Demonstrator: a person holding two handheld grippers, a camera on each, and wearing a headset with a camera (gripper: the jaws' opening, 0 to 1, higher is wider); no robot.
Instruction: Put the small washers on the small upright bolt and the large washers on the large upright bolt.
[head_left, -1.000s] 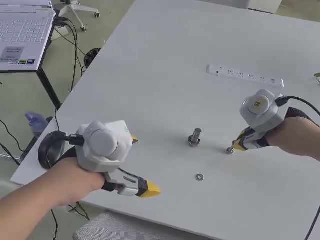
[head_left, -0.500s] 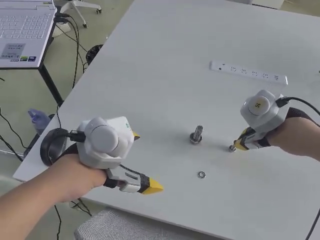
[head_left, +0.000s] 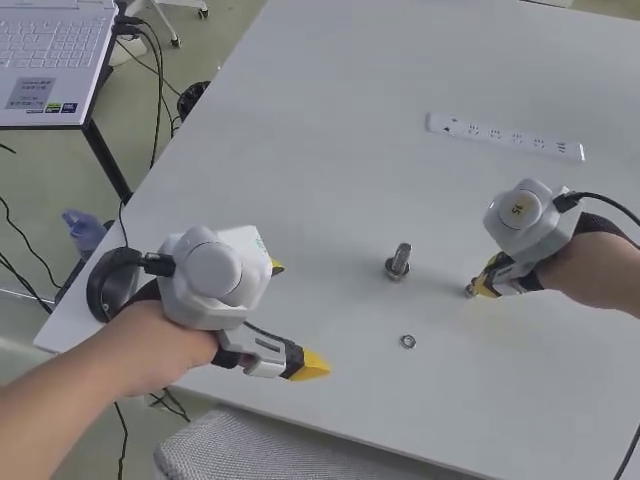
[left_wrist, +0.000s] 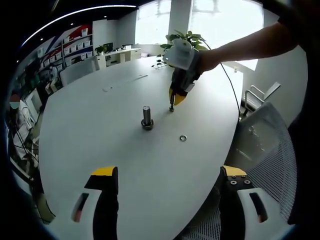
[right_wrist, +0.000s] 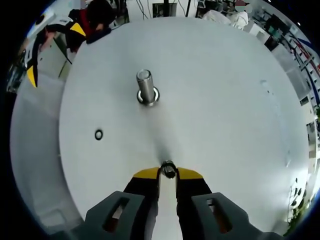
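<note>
White table (head_left: 330, 120) beneath both claws. Right claw (right_wrist: 168, 173) drawn nearly together, yellow tips pinching the top of the small upright bolt (head_left: 469, 291) — just right of the large upright bolt (head_left: 398, 262). Left claw (left_wrist: 167, 175) spread wide, holding nothing, hovering by the table's near edge, well apart from both bolts. One loose washer (head_left: 407, 341) flat on the table — near the large upright bolt, on the person's side.

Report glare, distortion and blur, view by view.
Head view: even light, sharp, faint shadow by the large bolt. Left gripper view: windows blown out, fisheye bends the table rim. Right gripper view: table bulges round; small bolt at the right tongs' tips looks soft.
</note>
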